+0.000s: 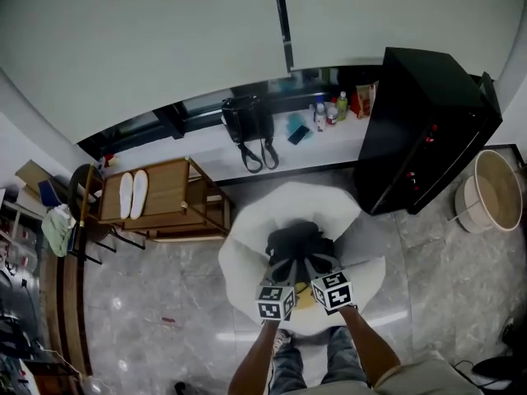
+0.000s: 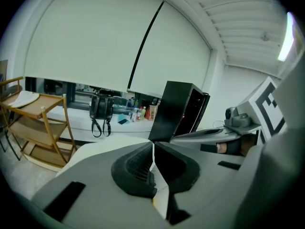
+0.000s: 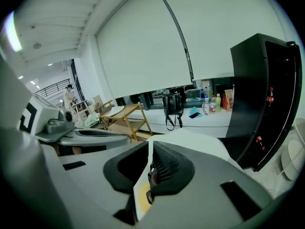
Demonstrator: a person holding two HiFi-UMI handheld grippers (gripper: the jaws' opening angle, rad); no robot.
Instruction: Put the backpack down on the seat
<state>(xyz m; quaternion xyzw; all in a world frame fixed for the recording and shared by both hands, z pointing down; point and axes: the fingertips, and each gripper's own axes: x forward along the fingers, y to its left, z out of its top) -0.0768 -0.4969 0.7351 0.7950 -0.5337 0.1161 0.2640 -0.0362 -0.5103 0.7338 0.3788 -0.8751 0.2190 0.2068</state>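
The backpack (image 1: 298, 239) lies on the seat (image 1: 247, 241), just beyond the left hand-held gripper (image 2: 153, 162) and right hand-held gripper (image 3: 148, 163), both clenched empty.

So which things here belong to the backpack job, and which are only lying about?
Job: backpack, white seat, left tongs, right tongs.
Lying about: black bag, slippers, bottles, basket, black cabinet.
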